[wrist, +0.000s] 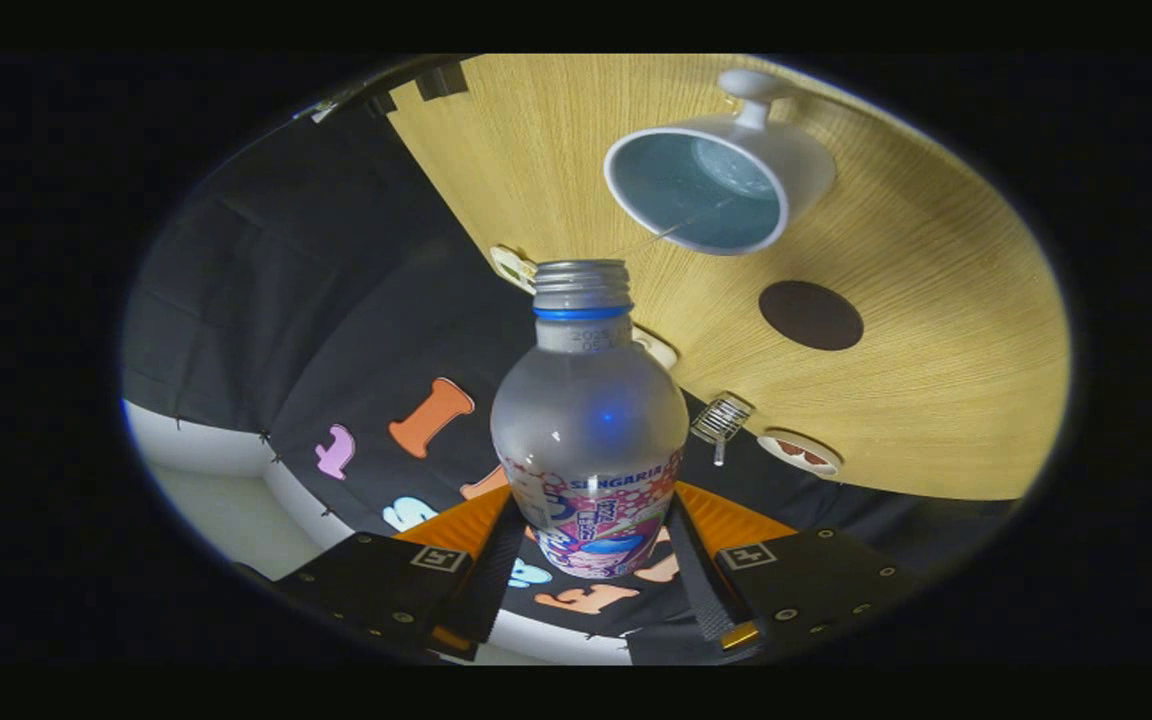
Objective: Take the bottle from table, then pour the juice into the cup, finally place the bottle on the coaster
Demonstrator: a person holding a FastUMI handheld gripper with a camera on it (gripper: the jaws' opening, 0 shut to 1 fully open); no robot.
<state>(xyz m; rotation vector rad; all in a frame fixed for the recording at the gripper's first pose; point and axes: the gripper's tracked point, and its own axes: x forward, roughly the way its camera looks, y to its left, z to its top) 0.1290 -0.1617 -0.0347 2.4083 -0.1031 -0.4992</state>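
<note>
Gripper view, pouring step. Left to right: the gripper is clamped on the bottle, one finger pressed to each side of its labelled lower body, so the bottle is carried clear of the table and tipped with the whole view. The cap is off and the bare threaded neck leads forward, toward the table edge nearest the gripper. A thin stream appears to run from the mouth across to the cup, whose open rim faces the bottle and whose handle sits on the far side; the grip low on the body probably leaves the neck free to aim. The cup stands well in from that edge. Between the cup and the near edge lies the coaster, a dark round disc kept bare, apart from the cup, as the bottle's resting place. Several small clips line the near edge; their purpose cannot be told.
</note>
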